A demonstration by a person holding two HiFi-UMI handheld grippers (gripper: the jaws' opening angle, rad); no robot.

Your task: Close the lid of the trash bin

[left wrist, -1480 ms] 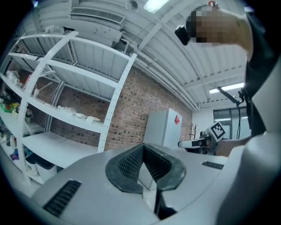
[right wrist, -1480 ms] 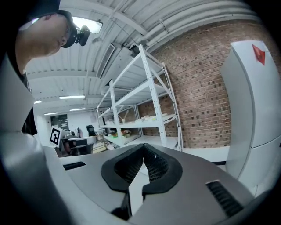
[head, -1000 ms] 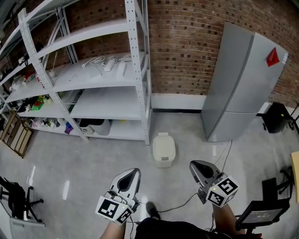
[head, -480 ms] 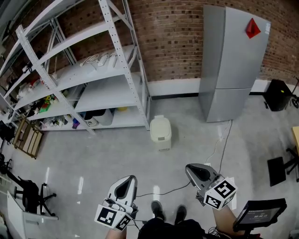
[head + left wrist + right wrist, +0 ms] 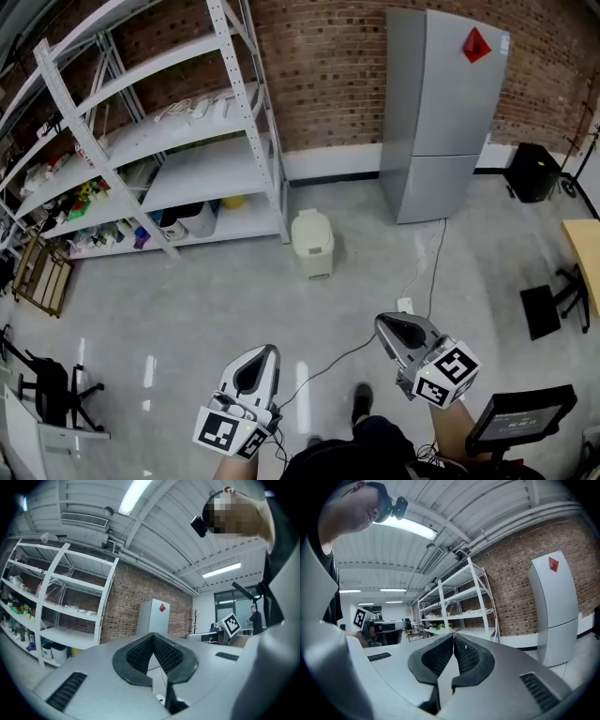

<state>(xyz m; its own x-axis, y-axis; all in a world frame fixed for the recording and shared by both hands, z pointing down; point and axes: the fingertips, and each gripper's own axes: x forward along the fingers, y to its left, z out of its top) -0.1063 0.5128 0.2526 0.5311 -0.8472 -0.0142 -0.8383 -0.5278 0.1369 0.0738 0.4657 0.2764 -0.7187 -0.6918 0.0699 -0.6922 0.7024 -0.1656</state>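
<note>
A small cream trash bin (image 5: 311, 243) stands on the grey floor near the foot of the shelf rack, its lid down flat on top. My left gripper (image 5: 265, 352) hangs low at the bottom left of the head view, far from the bin, jaws shut with nothing in them. My right gripper (image 5: 384, 323) is at the bottom right, also well short of the bin, shut and empty. In the left gripper view the left gripper (image 5: 153, 635) points up toward the brick wall; in the right gripper view the right gripper (image 5: 453, 635) points toward the shelves. Neither gripper view shows the bin.
White metal shelves (image 5: 178, 141) with boxes and bottles run along the left. A grey fridge (image 5: 436, 112) stands against the brick wall (image 5: 328, 66). A cable (image 5: 422, 267) trails over the floor by a power block (image 5: 405, 305). A black chair (image 5: 553, 305) and a monitor (image 5: 520, 417) sit at the right.
The view has backed away from the bin: it now sits farther off and higher in the head view. Both grippers stay shut and low in the frame.
</note>
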